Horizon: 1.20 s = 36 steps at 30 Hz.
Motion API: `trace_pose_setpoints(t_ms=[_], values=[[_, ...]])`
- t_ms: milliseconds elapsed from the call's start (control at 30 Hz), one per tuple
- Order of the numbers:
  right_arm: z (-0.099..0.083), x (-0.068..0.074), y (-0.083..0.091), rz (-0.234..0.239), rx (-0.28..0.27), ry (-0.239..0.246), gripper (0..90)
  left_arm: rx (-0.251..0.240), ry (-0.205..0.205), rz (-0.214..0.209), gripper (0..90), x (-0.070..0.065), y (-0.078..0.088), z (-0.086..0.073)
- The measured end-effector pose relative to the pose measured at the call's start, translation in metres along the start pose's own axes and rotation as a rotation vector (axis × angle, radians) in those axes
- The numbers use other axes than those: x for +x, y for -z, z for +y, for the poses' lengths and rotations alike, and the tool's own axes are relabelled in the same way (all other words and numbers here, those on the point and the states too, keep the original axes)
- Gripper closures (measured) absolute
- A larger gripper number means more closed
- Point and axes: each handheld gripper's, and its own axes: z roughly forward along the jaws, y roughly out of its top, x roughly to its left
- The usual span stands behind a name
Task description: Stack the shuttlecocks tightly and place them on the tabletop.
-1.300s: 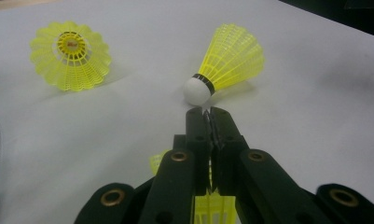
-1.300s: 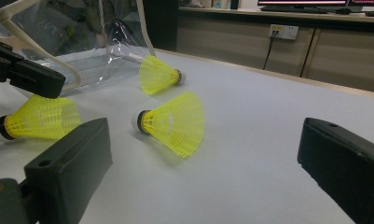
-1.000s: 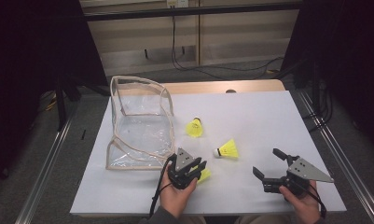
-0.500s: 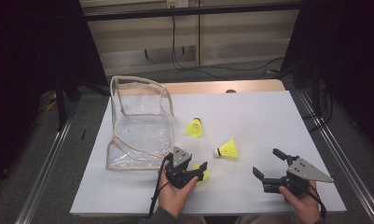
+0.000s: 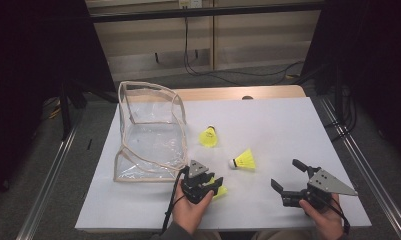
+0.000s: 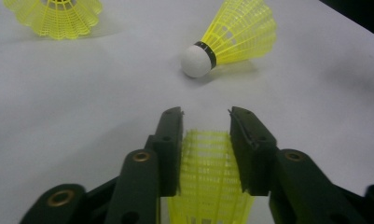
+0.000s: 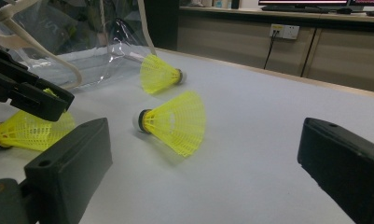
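At the far left of the table (image 5: 138, 210) stands a clear plastic bag (image 5: 150, 132) with a pale piped rim, its mouth gaping toward the near side; nothing lies inside it as far as the high view lets one tell. Just right of its near corner, the left gripper (image 6: 205, 121) has just been closing its jaws around a yellow shuttlecock (image 6: 208, 177), and they now sit against the mesh skirt on both sides. That shuttlecock should weigh almost nothing; its plastic skirt is springy and will likely crush or spring out under a hard squeeze, so a gentle hold across the skirt near the cork looks safest. Farther off and to the right, a second shuttlecock (image 5: 208, 137) lies near the bag, and a third shuttlecock (image 5: 243, 160) lies on its side, white cork pointing left. At the near right, the right gripper (image 5: 287, 176) rests with its jaws spread wide, nothing between them, well apart from all three.
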Motion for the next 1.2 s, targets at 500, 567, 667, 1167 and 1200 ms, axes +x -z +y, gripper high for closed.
trace_pose_setpoints(t_ms=[500, 567, 667, 1167, 1200], values=[[0.000, 0.000, 0.000, -0.005, 0.001, 0.000, 2.4, -0.007, -0.038, -0.028, 80.5, -0.001, 0.003, 0.017], [0.000, -0.001, 0.001, -0.006, 0.000, 0.001, 2.4, -0.007, -0.041, -0.034, 80.9, -0.001, 0.002, 0.021], [0.000, -0.001, 0.001, -0.007, 0.001, 0.002, 2.4, -0.015, -0.048, -0.035, 81.2, -0.003, 0.000, 0.027], [0.000, -0.001, 0.001, -0.005, 0.002, 0.003, 2.4, -0.061, -0.066, -0.049, 81.2, -0.006, -0.009, 0.063], [0.000, -0.001, 0.001, -0.003, 0.001, 0.000, 2.4, -0.059, -0.070, -0.050, 81.2, -0.006, -0.009, 0.065]])
